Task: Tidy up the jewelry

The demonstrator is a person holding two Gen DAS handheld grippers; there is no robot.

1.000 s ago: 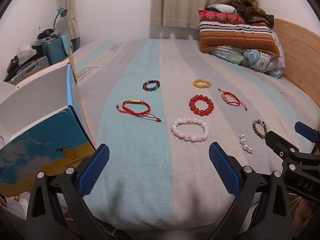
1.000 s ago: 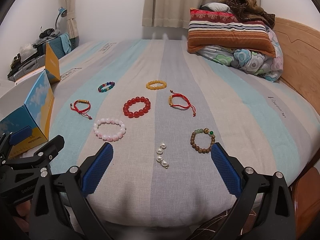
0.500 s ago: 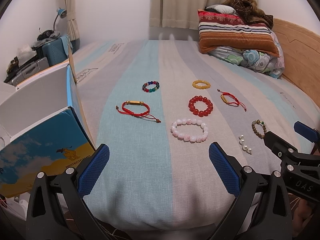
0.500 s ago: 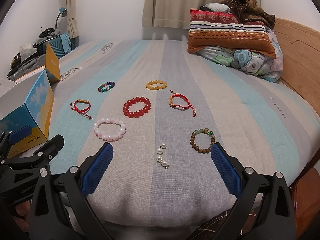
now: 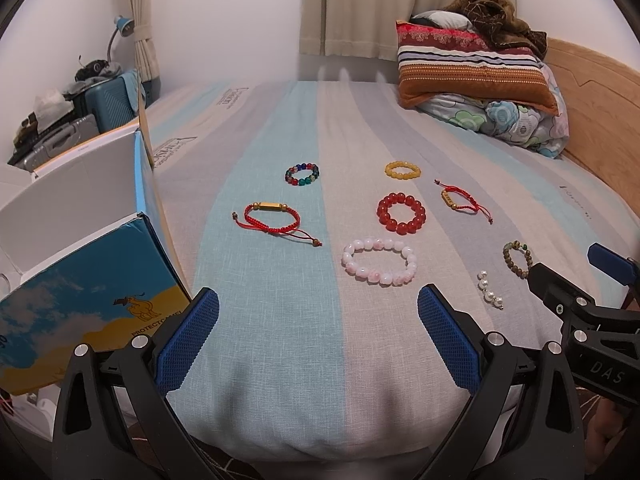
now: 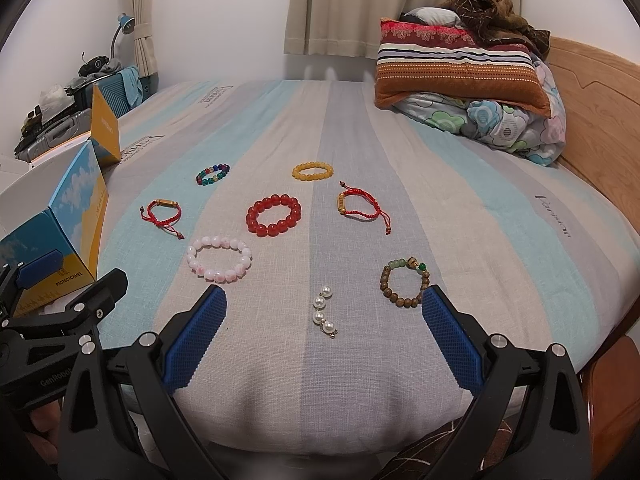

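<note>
Both tools, left (image 5: 318,336) and right (image 6: 322,338), stood wide and empty at the bed's (image 6: 500,184) near edge, bare sheet ahead. On the bed lay seven bracelets (image 6: 274,215), well apart, and one pearl strand (image 6: 325,312); an open box (image 5: 86,264) at the left edge

- pretty clearly a bedroom at home — a bed (image 6: 400,152) with a striped sheet fills most of the view
- wooden headboard (image 6: 592,92), striped pillow (image 6: 456,68) on a floral quilt (image 6: 508,128)
- beige curtains (image 6: 332,4) at the back wall
- suitcases (image 5: 108,108) and a desk lamp (image 5: 120,28) in the corner
</note>
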